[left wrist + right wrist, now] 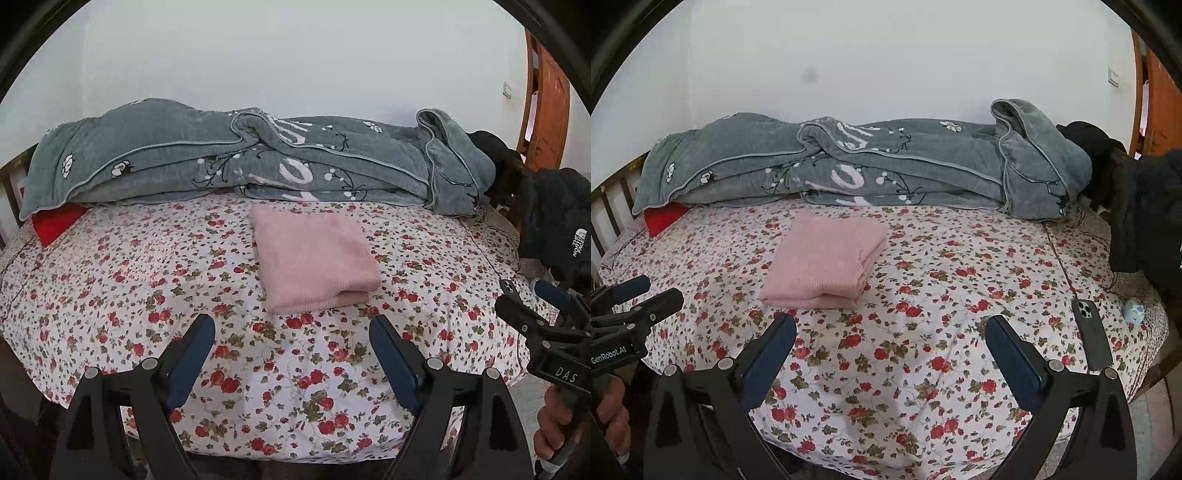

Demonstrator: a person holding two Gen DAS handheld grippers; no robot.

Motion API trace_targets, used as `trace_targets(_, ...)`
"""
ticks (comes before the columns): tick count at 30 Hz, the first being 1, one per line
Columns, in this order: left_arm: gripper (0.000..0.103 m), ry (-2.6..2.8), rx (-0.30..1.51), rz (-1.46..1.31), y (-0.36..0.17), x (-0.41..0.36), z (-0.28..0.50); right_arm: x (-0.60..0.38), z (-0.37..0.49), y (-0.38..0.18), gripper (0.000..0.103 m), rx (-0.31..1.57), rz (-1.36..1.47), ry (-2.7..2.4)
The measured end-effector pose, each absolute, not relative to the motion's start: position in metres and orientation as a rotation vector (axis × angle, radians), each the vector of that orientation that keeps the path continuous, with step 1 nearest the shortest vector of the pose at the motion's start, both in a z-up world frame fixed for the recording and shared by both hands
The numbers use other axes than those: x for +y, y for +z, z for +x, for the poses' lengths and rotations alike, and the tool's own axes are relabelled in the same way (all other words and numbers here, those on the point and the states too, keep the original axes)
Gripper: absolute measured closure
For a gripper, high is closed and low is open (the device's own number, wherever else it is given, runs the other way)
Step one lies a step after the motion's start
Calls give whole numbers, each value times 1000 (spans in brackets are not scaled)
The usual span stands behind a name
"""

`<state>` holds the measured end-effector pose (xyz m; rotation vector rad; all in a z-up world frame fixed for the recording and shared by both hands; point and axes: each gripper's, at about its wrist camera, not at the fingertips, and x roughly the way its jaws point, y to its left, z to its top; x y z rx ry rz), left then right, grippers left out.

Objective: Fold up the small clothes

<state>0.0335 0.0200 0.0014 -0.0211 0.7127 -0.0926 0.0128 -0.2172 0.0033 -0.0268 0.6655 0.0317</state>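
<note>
A pink garment (314, 258) lies folded into a neat rectangle on the floral bed sheet (129, 280); it also shows in the right wrist view (827, 258). My left gripper (291, 328) is open and empty, held above the sheet just in front of the garment. My right gripper (890, 328) is open and empty, above the sheet in front of and to the right of the garment. Each gripper shows at the edge of the other's view: the right one (543, 314), the left one (642, 299).
A rumpled grey blanket (240, 158) lies along the wall at the back of the bed. A red item (55, 225) peeks out at the back left. A black jacket (554, 229) hangs at the right. A phone (1091, 332) and a small blue object (1133, 312) lie on the sheet at the right.
</note>
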Motion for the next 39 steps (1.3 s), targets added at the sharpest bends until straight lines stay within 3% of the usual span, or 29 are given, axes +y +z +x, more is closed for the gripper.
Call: trace_targets(39,16,-94,701,-19,8,20,24,-220,-4,15,2,637,3,47)
